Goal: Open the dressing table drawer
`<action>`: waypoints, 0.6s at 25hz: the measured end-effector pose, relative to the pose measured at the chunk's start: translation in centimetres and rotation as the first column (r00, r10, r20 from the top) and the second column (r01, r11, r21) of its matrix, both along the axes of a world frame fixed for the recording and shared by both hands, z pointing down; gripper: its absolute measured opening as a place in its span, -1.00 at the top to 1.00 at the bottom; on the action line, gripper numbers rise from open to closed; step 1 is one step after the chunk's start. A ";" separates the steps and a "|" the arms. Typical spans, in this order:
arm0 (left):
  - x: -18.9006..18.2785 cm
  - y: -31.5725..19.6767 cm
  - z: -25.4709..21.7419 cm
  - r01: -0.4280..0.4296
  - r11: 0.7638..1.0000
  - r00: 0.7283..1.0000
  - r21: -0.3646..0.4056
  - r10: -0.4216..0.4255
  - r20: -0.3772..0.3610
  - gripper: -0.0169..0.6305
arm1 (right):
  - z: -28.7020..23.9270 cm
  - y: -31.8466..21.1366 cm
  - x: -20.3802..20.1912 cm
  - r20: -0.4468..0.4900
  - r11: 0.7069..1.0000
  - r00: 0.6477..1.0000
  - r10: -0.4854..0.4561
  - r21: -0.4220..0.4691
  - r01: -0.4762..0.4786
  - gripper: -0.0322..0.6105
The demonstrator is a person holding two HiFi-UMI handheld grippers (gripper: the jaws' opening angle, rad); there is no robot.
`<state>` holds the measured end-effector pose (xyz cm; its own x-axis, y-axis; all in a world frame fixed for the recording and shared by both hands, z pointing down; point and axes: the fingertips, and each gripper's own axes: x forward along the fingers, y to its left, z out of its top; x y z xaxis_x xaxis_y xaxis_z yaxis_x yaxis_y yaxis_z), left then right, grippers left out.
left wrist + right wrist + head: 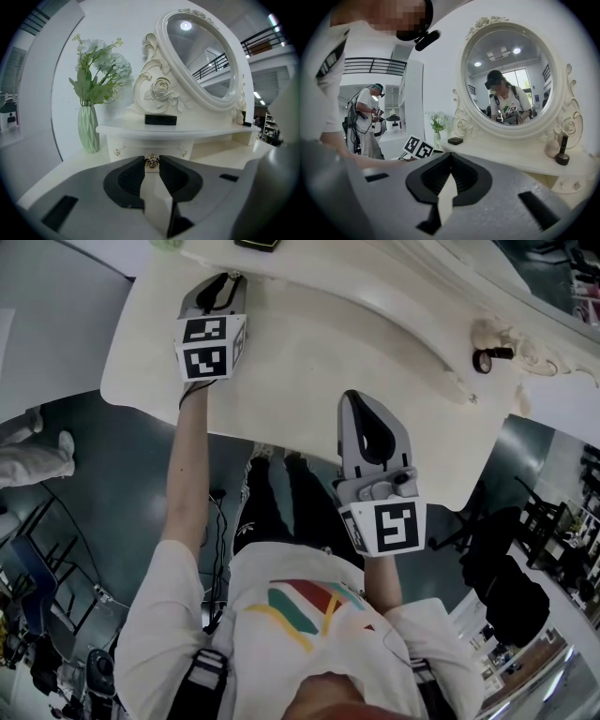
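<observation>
From the head view we saw only the dressing table [281, 381] top from above, with the left gripper [225, 279] reaching in at the raised shelf [375, 296] and the right gripper [356, 401] hovering near the front edge. The drawer was hidden there. The left gripper view showed it: the small drawer [136, 149] sat under the shelf, right of the green vase [88, 129]. Its gold rose knob [151, 161] lay between the left gripper's [151, 160] fingertips, which pinched it from both sides. In the right gripper view, the right gripper's [450, 154] fingers were pressed together on nothing, facing the oval mirror [511, 75], with the left marker cube [418, 149] beyond.
</observation>
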<state>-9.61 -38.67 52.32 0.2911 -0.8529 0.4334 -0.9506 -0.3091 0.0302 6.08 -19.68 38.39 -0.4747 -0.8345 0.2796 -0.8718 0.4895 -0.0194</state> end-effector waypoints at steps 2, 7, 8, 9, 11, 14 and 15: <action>0.0 0.0 -0.1 0.001 1.000 1.000 -0.001 -0.001 0.002 0.66 | -0.2 0.0 -0.1 0.000 1.000 1.000 0.001 0.002 -0.001 0.90; 0.0 0.2 -0.2 -0.001 1.000 1.000 0.002 0.001 0.013 0.67 | -0.5 -0.1 0.0 -0.001 1.000 1.000 0.005 0.006 -0.005 0.90; 0.0 0.3 -0.1 -0.002 1.000 1.000 0.001 0.002 0.014 0.67 | -0.6 -0.1 0.0 -0.002 1.000 1.000 0.004 0.007 -0.004 0.90; -0.1 0.4 -0.1 -0.003 1.000 1.000 0.000 0.003 0.015 0.67 | -0.6 -0.1 -0.1 -0.002 1.000 1.000 0.004 0.008 -0.004 0.90; -0.2 0.5 -0.1 -0.004 1.000 1.000 -0.002 0.004 0.020 0.67 | -0.8 -0.1 -0.2 -0.004 1.000 1.000 0.002 0.011 -0.002 0.90; -0.2 0.8 -0.1 0.000 1.000 1.000 -0.003 0.000 0.017 0.67 | -0.9 -0.1 -0.4 -0.006 1.000 1.000 -0.003 0.015 0.003 0.90; -0.3 1.0 -0.1 0.002 1.000 1.000 -0.003 -0.002 0.016 0.67 | -0.9 -0.2 -0.5 -0.007 1.000 1.000 -0.007 0.016 0.007 0.90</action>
<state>-9.89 -37.69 52.27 0.2823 -0.8519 0.4410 -0.9515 -0.3071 0.0158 5.57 -19.84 37.46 -0.4787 -0.8356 0.2694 -0.8684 0.4958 -0.0052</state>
